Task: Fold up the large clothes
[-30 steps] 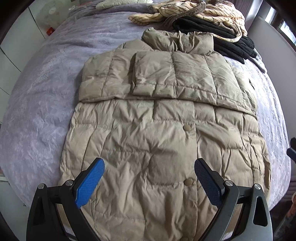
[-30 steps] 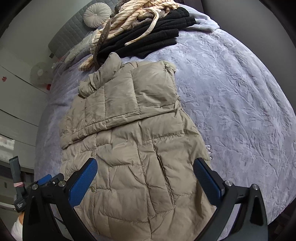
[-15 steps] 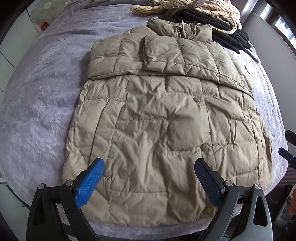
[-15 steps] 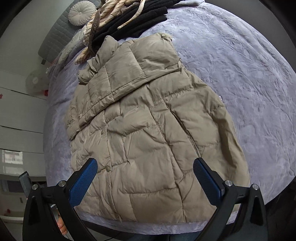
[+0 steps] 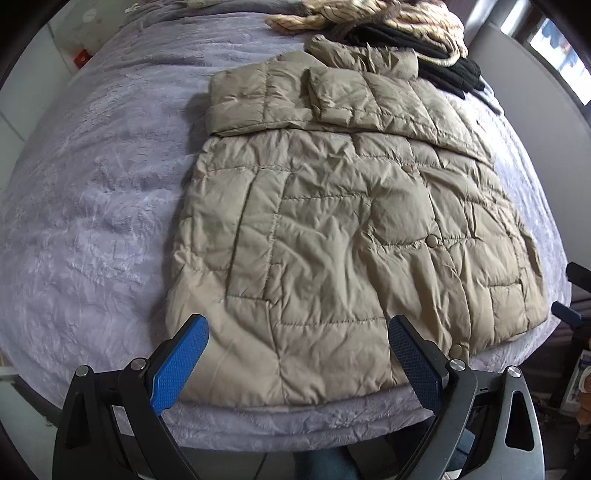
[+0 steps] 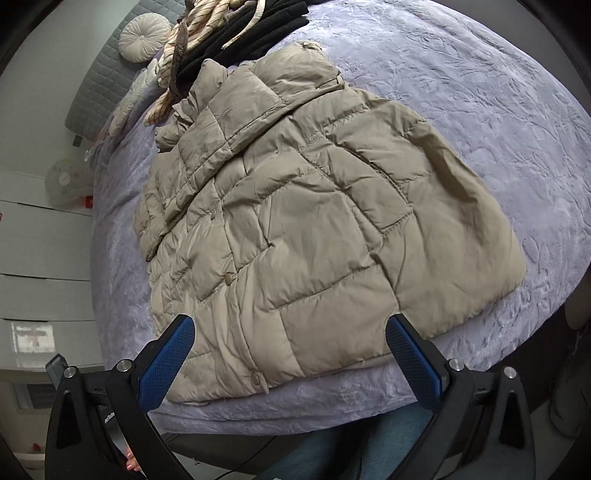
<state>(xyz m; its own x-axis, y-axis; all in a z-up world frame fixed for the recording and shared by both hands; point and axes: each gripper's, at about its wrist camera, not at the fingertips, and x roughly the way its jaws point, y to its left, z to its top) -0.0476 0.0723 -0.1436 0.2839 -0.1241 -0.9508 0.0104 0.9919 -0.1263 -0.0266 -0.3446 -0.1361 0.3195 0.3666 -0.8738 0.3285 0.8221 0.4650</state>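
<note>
Over the last second both grippers pull back toward the near edge of the bed: the padded coat, which a moment ago ran under and past the fingers, now shows its whole hem with a strip of purple blanket between it and the camera. That suggests the hands are stepping back after tucking the sleeves across the chest, and lining up to take the hem for the bottom-to-top fold. The coat lies flat, front up, collar toward the pile of other clothes at the far end, both sleeves folded across its upper part. The left gripper hangs above the hem with its blue fingers spread wide, gripping nothing and apparently not touching the fabric. The right gripper is likewise wide apart and empty, over the hem's right half.
</note>
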